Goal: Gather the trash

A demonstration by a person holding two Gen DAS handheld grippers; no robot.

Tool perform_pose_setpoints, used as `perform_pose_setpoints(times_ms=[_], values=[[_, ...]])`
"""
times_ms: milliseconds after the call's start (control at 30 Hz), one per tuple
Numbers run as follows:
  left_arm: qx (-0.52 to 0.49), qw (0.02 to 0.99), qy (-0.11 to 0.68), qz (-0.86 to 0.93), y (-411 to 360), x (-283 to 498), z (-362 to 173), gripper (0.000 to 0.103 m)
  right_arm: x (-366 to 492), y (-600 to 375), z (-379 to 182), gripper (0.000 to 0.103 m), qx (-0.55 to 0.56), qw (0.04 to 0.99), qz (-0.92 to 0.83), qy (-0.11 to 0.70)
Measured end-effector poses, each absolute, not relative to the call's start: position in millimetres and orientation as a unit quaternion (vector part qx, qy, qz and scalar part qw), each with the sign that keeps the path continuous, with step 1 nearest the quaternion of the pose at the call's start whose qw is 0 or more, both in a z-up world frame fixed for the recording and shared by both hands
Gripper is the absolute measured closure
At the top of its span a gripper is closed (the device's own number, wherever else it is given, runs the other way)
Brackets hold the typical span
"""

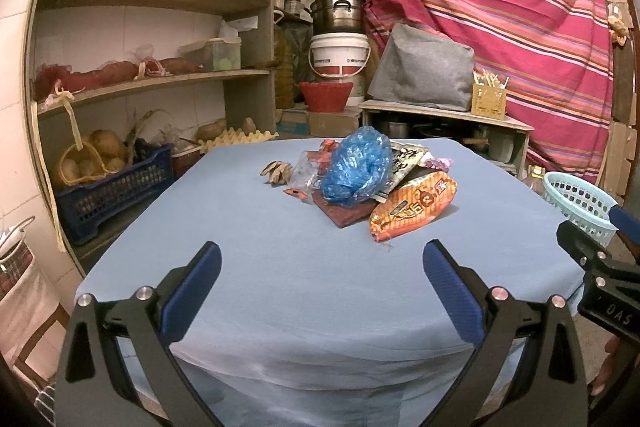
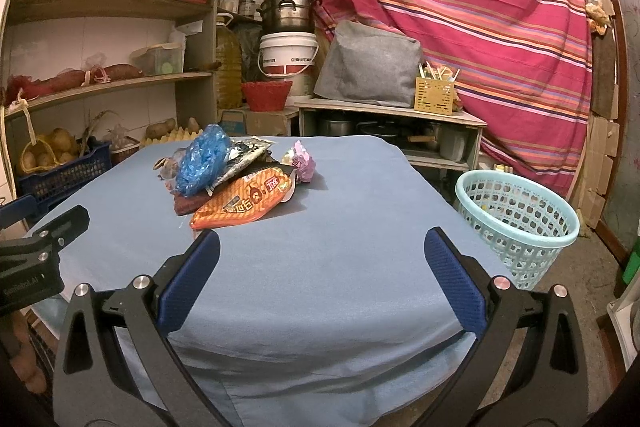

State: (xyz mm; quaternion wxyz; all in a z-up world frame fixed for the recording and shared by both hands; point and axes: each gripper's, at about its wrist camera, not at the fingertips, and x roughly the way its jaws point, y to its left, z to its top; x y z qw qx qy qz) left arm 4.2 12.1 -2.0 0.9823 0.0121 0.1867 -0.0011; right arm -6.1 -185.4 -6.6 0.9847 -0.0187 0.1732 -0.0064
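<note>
Fingers [image 1: 204,275] of both the left gripper [image 1: 322,267] and the right gripper [image 2: 322,255] were wide apart, holding nothing; the orange snack bag [image 2: 244,205] on the counter [image 2: 340,227] looked light, crinkly and slippery, best pinched at its near flat end

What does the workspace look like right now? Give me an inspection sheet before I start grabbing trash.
Surface: table under a blue cloth, near half bare.
Job's things: trash pile at the far side: blue plastic bag on top, orange snack wrapper in front, pink crumpled wrapper to its right, brown scrap apart at left. Light-blue basket on the floor, right of the table.
Clutter: nothing seen beyond the pile.
Grippers: left gripper and right gripper both open, empty, short of the pile.
Cables: nothing seen.
Surroundings: shelves at left, striped cloth behind.
</note>
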Motion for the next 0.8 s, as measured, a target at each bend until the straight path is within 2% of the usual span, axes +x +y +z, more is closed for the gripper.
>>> perform_pose_setpoints(times_ms=[800], values=[[0.008,0.981,0.194,0.003,16.8,34.5,7.0,0.005,36.9,-194.3,-0.9,0.004,-0.011,0.978,-0.014,0.206]])
